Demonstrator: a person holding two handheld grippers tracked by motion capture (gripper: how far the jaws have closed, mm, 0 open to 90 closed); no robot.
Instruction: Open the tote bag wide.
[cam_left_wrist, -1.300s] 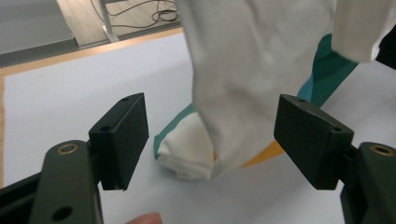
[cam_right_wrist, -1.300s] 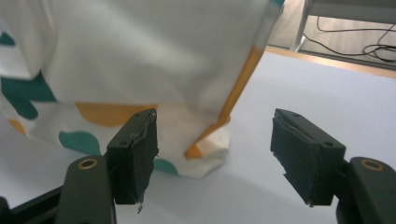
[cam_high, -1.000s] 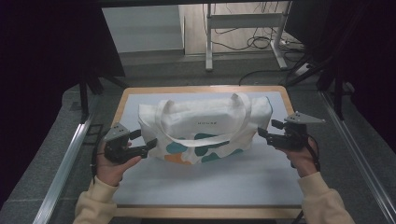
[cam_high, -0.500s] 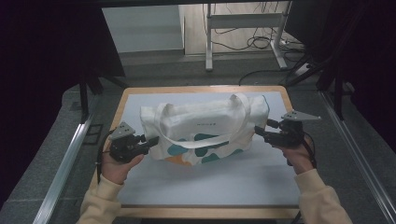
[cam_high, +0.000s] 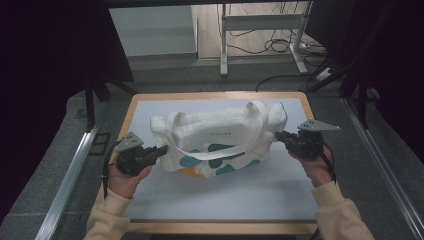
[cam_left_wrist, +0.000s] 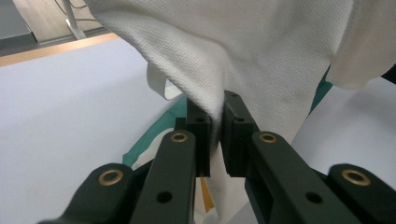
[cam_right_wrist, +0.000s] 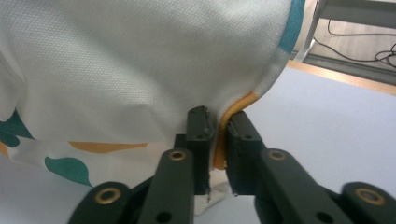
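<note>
A white tote bag (cam_high: 215, 140) with teal and orange patches and two long handles lies across the middle of the white table top (cam_high: 225, 195). My left gripper (cam_high: 162, 150) is at the bag's left end; its jaws have just been closing and now pinch a fold of the bag's cloth (cam_left_wrist: 215, 107). At the bag's right end, my right gripper (cam_high: 278, 136) has also just been closing, and its jaws hold the bag's orange-trimmed edge (cam_right_wrist: 229, 116). One handle (cam_high: 210, 154) loops loosely over the bag's front.
The table has a wooden rim (cam_high: 215, 95) and metal rails (cam_high: 65, 175) on both sides. Behind it stand a desk frame (cam_high: 260, 30) and floor cables (cam_high: 280, 47). Bare white surface lies in front of the bag.
Both grippers' jaws have closed on the bag's two ends. The bag's ends have drawn in a little, and the hands have stayed in place.
</note>
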